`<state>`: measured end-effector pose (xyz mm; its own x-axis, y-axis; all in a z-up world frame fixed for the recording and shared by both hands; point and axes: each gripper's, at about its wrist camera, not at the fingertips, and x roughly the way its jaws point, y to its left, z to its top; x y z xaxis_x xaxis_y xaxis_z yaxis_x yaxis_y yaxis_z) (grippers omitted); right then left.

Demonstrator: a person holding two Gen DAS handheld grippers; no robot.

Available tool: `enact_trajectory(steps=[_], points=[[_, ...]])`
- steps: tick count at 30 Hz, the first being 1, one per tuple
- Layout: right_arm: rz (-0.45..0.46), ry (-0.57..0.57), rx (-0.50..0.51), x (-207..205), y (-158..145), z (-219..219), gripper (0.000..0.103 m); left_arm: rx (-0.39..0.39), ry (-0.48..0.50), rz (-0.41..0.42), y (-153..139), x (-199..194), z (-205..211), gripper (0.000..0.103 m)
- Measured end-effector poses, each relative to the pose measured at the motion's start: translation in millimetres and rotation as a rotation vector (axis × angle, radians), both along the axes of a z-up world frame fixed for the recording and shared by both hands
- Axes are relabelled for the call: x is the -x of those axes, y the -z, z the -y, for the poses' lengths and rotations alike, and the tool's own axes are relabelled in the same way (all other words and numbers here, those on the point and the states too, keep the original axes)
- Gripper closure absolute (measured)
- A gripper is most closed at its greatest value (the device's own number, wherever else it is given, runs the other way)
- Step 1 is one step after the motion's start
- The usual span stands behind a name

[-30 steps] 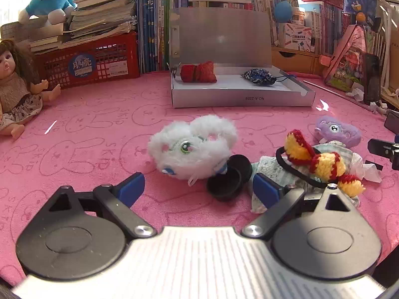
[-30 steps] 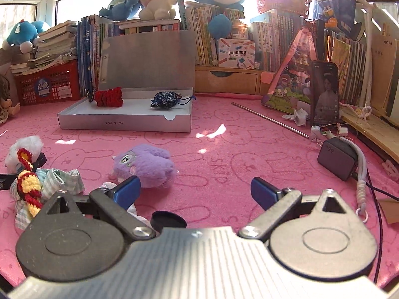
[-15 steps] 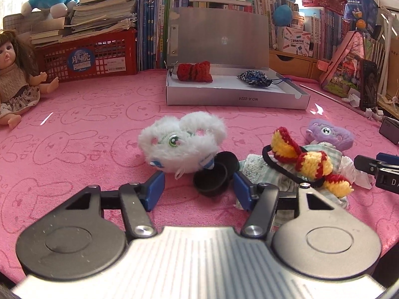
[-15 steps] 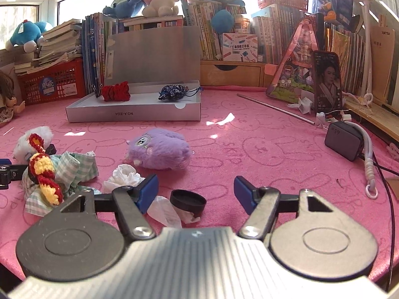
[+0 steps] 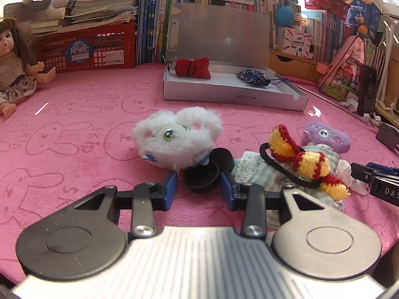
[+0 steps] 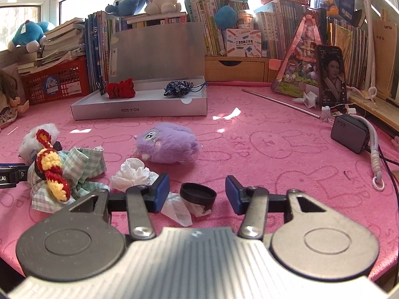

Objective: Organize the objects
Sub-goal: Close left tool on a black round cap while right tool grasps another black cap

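Left wrist: left gripper (image 5: 198,185), jaws just closing, brackets a black cup (image 5: 201,177) — contact unclear — beside the white plush (image 5: 178,137); bare pink mat (image 5: 69,134) lies leftward.

Right wrist: right gripper (image 6: 197,195), also narrowing, flanks a black cap (image 6: 198,196) untouched — open mat rightward.

Pink mat (image 5: 74,129) w/ bunny print. On it: grey box (image 5: 234,97) upper centre, white plush (image 5: 177,137) mid-frame, black caps (image 5: 202,177) below it, checked cloth (image 6: 82,164) centre-left, purple plush (image 6: 167,144), charger (image 6: 349,134) right.
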<state>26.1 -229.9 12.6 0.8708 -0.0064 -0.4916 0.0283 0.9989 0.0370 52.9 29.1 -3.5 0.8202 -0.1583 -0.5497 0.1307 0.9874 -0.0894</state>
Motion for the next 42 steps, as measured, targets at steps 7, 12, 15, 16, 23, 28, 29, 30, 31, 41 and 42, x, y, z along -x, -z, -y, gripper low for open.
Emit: enact_trajectory(steps=[7,12,15,16,23,28,29,30,31,41,42], points=[[-0.002,-0.005,-0.004,0.8,0.4,-1.8,0.057,0.022,-0.005,0.010,-4.3,1.9,-5.8,0.065],[-0.007,0.002,-0.018,2.1,0.5,0.6,0.055,0.015,0.003,0.011,-2.5,4.3,-7.3,0.065],[-0.020,0.004,-0.031,1.3,2.1,2.4,0.055,0.006,0.001,0.007,-1.9,1.9,-5.1,0.064],[-0.024,0.005,-0.034,0.8,2.6,2.5,0.055,0.010,0.000,0.000,-1.5,-0.3,-4.8,0.064],[-0.029,0.004,-0.029,0.3,3.4,2.2,0.055,0.022,0.001,-0.012,-0.5,-10.4,-3.8,0.057],[-0.029,0.003,-0.028,0.2,2.8,1.8,0.058,0.016,-0.009,-0.010,-1.0,-14.0,-2.0,0.059],[-0.030,0.002,-0.028,0.3,2.7,1.5,0.060,0.014,-0.013,-0.008,-1.2,-13.2,-1.7,0.065],[-0.030,0.001,-0.030,0.4,2.6,1.7,0.061,0.011,-0.013,-0.007,-1.3,-11.7,-1.5,0.065],[-0.028,-0.002,-0.034,0.6,2.2,1.5,0.064,0.010,-0.011,-0.007,-1.7,-10.1,-1.2,0.065],[0.004,-0.024,-0.019,5.2,-7.3,-4.8,0.067,-0.035,0.022,0.017,-10.6,16.3,5.1,0.065],[0.008,-0.026,-0.017,5.9,-8.7,-5.5,0.067,-0.032,0.022,0.018,-11.9,17.8,4.5,0.065]])
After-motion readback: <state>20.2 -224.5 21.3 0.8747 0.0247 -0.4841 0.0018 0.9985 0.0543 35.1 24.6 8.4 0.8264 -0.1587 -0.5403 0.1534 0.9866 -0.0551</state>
